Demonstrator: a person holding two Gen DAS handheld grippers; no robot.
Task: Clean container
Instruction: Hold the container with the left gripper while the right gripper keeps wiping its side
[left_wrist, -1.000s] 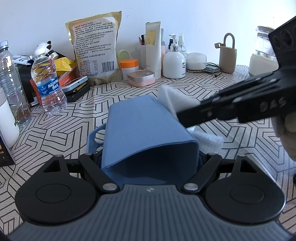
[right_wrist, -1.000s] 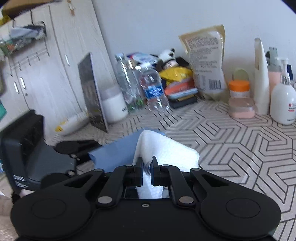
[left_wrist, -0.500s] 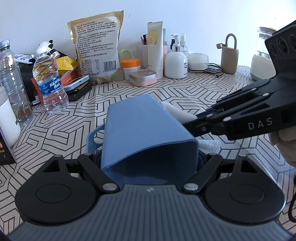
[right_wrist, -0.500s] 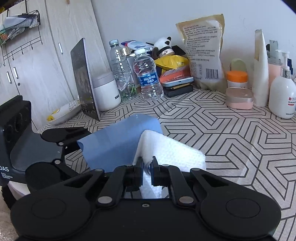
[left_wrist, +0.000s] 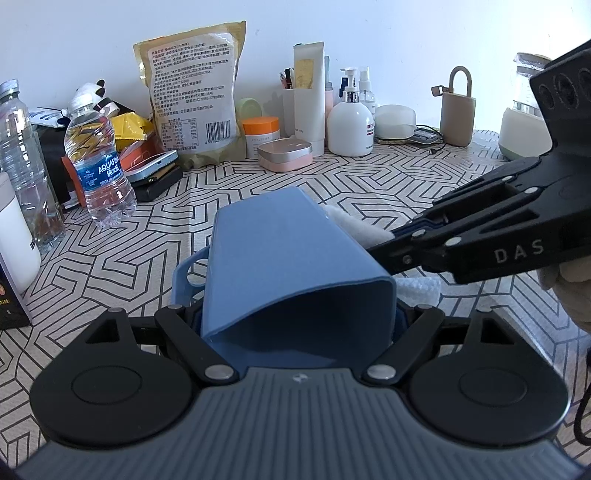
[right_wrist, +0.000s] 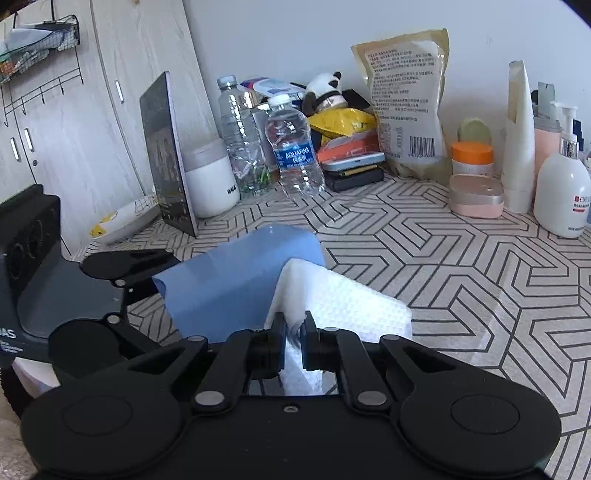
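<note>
Left gripper (left_wrist: 297, 325) is clamped across the blue container (left_wrist: 291, 258), which lies on its side, open mouth toward the left wrist cam and base pointing away over the patterned table (left_wrist: 369, 184). Right gripper (right_wrist: 293, 328) is pinched tight on a white wipe (right_wrist: 343, 302), pressing it against the container's outer right wall; in the left view the wipe pokes out above and below its fingers (left_wrist: 402, 251). Farther back along the wall: water bottle (left_wrist: 98, 166), big snack bag (left_wrist: 192, 96), white pump bottle (left_wrist: 349, 123).
</note>
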